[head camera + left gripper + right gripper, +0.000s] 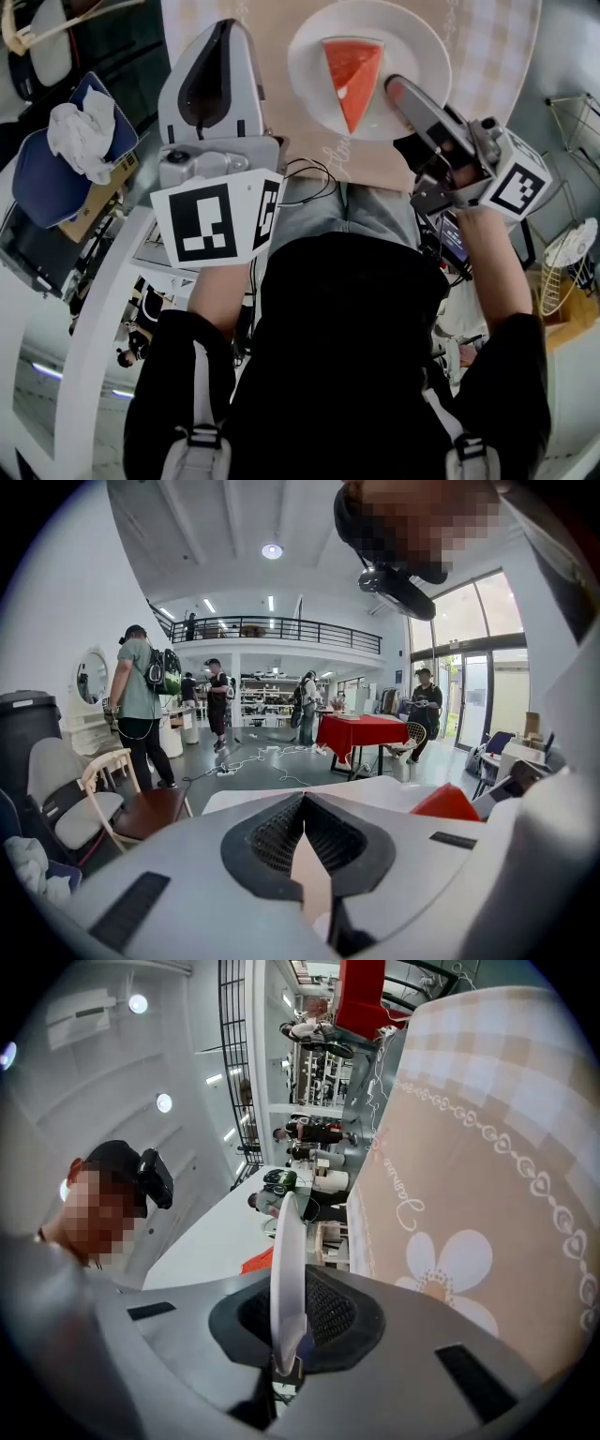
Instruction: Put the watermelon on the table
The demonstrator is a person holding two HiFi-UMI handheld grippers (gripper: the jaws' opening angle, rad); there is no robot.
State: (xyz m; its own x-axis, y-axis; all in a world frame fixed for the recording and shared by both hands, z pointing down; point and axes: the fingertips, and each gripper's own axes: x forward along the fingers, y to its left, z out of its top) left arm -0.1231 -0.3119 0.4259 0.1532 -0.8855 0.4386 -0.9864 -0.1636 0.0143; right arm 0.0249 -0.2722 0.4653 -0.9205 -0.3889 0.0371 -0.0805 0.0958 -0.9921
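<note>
Here, watermelon slice [353,77] on plate [309,56], right hand-held gripper [390,83] just beside it — pinching the plate's rim.

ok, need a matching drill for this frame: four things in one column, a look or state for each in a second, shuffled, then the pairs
Things:
1. watermelon slice
2. plate
3. left tool
4. tablecloth

Looks or states:
A. beige checks with a flower print
B. shut, nothing in it
C. red wedge lying on the white dish
D. white, rim clamped by the right tool

Pairs: 1-C, 2-D, 3-B, 4-A
</note>
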